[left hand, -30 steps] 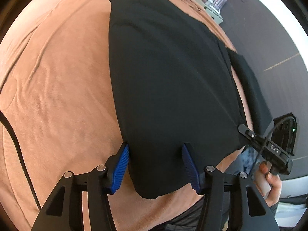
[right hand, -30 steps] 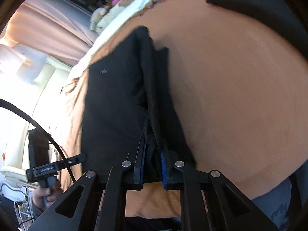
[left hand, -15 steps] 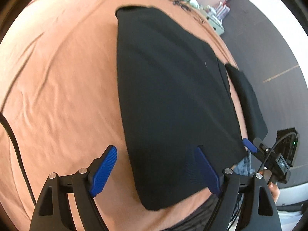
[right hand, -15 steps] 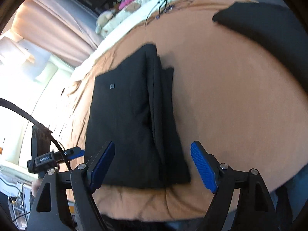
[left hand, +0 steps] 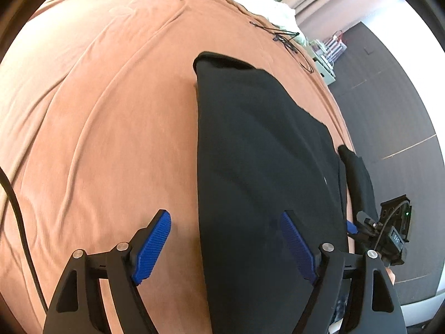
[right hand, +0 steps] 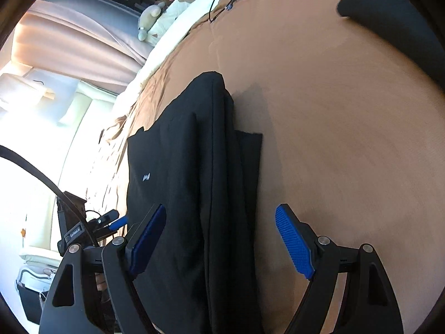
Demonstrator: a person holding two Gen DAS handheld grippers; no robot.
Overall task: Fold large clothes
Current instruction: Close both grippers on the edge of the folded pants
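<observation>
A folded black garment (left hand: 264, 153) lies flat on the orange-brown bedspread (left hand: 97, 111). My left gripper (left hand: 224, 217) hovers above its near left edge; its jaws are wide and closing slightly, the pads touching no cloth. In the right wrist view the same garment (right hand: 180, 167) shows a small white logo and a thick layered fold along its right side. My right gripper (right hand: 220, 210) stands open over that fold, gripping nothing. The right gripper's housing (left hand: 395, 231) shows at the bed's edge, held by a hand.
A second black garment (right hand: 403, 14) lies at the far right of the bedspread (right hand: 347, 139). Thin black cords (left hand: 278, 33) lie near white bedding (left hand: 264, 2). The dark floor (left hand: 389, 97) runs beyond the bed's right edge. A black cable (left hand: 16, 208) hangs at the left.
Both grippers opened and let go of the black garment, then drew back from it. The garment now lies flat, and more of the bed is in view.
</observation>
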